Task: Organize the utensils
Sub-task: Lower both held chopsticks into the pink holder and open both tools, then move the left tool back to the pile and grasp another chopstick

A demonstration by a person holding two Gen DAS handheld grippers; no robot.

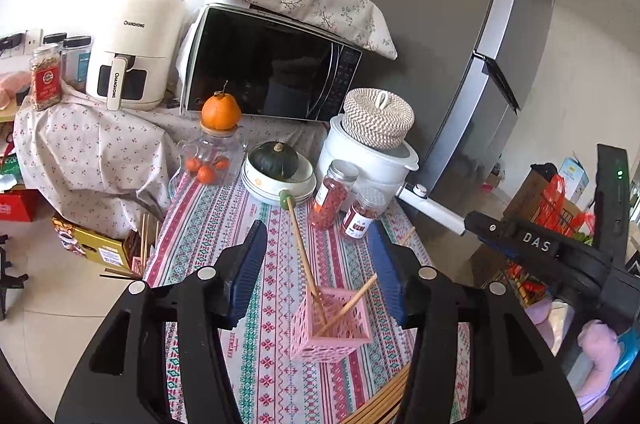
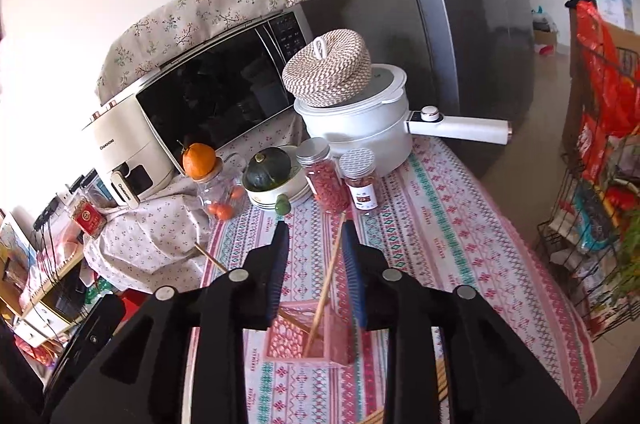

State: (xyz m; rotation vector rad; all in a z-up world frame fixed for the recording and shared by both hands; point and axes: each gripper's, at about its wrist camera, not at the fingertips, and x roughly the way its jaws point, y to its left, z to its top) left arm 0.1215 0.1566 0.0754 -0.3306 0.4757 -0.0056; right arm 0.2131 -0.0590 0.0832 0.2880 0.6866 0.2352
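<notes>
Left wrist view: left gripper [image 1: 320,266] hanging released, straddling pink holder [image 1: 332,328] at lower centre, two chopsticks [image 1: 304,256] leaning inside; right gripper [image 2: 316,264] likewise unclenched, gripping nothing.

Left gripper [image 1: 320,256]: black moulded arms, ribbed blue pads, round silver screw heads. Right gripper [image 2: 316,260] is built the same; its black body carries white "DAS" lettering and a green light.
</notes>
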